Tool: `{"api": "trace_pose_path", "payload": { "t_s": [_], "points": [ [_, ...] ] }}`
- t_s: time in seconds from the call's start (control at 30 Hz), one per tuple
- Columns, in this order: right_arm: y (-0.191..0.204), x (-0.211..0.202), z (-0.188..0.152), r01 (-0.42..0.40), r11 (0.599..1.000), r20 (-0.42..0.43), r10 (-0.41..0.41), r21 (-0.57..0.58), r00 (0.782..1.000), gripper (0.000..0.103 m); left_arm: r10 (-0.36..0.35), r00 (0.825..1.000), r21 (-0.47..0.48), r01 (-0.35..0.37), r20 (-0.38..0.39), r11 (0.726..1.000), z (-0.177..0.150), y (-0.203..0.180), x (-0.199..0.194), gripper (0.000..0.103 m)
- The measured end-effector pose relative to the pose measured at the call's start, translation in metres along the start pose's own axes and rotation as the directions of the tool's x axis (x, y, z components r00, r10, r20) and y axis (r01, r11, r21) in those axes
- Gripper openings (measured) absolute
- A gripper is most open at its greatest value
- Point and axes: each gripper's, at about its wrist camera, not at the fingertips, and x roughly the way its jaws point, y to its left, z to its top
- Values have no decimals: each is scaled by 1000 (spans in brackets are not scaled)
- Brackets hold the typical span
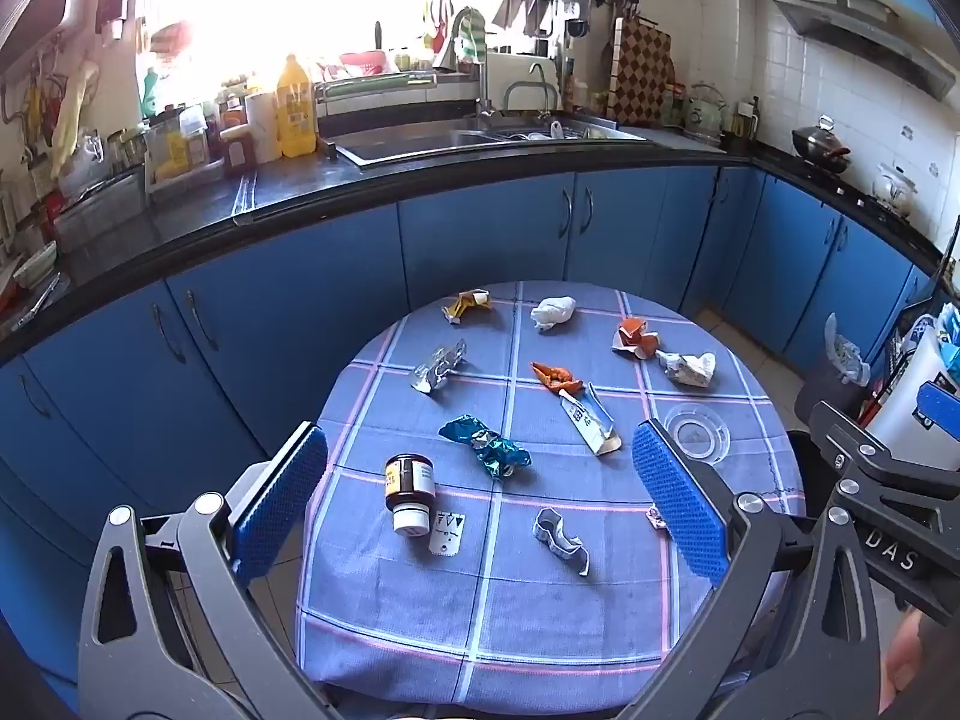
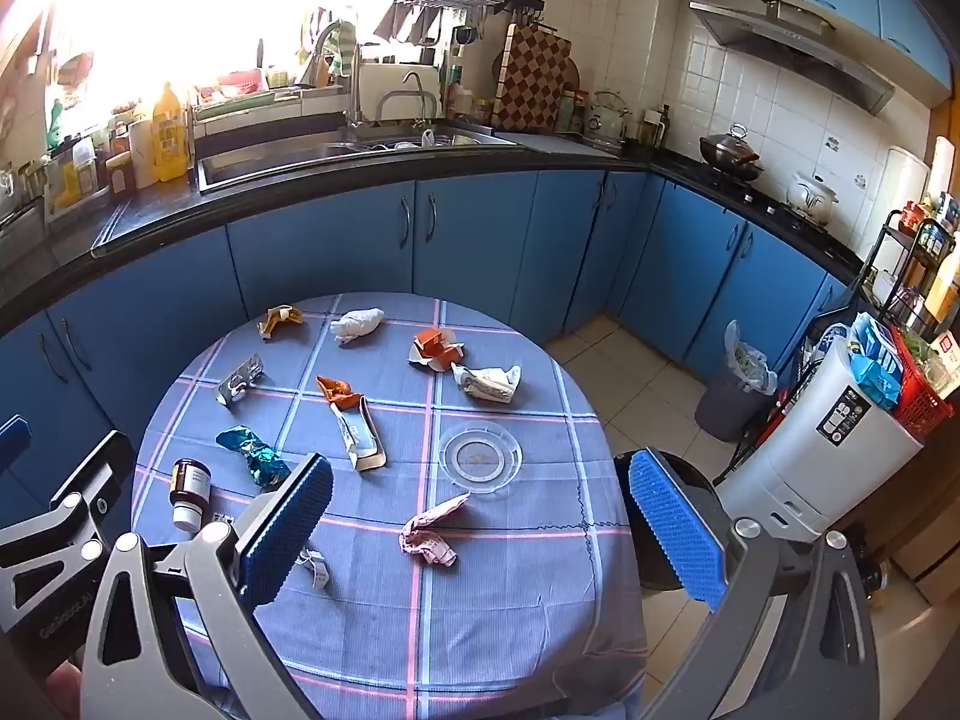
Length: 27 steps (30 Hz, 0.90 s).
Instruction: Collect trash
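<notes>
Both grippers hang above the near edge of the round tabletop [image 1: 420, 618], each spread wide and holding nothing: the left gripper [image 1: 480, 498] frames the near-left scraps, the right gripper [image 2: 480, 531] the near-right ones. Nothing has been picked up yet, so the step in hand looks like choosing a first piece and coming down on it.

The trash lies scattered across the checked cloth, pieces well apart. For the right gripper the pink crumpled wrapper [image 2: 433, 531] is the natural first target — it sits almost between the fingers, just in front of the clear plastic lid [image 2: 480, 456]. For the left, the blue foil wrapper [image 1: 487, 447] or the grey crumpled scrap [image 1: 561, 540] lies closest. Crumpled paper and foil will likely flatten and slide, so it seems wise to descend straight, straddle the highest ridge of the piece, and close until it compresses, without pinching the cloth along with it. The brown jar [image 1: 409, 489] lying on its side beside a small white card [image 1: 447, 534] would probably roll; grip it across the body, not the cap.

A lined bin [image 2: 735, 393] stands on the floor to the right, near the cabinets — a likely drop point, though that is a guess.

Much is uncertain. The clear lid nearly vanishes against the cloth. Whether the jar is empty cannot be told. The window glare washes out the far counter, and each gripper's fingers hide part of the near tabletop — a small white scrap [image 2: 315, 567] is half covered.
</notes>
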Motion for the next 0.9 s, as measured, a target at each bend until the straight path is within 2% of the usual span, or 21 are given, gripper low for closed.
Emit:
{"api": "trace_pose_path", "payload": {
  "t_s": [0.7, 0.9],
  "points": [
    [0, 1, -1, 1, 1000, -3, -1, -1, 1000, 97, -5, 1000, 2, 5, -10, 1000, 0, -4, 4, 100],
    [2, 10, -1, 2, 1000, -23, -2, 0, 1000, 97, -37, 999, 0, 37, -30, 999, -1, -5, 10, 100]
  ]
}}
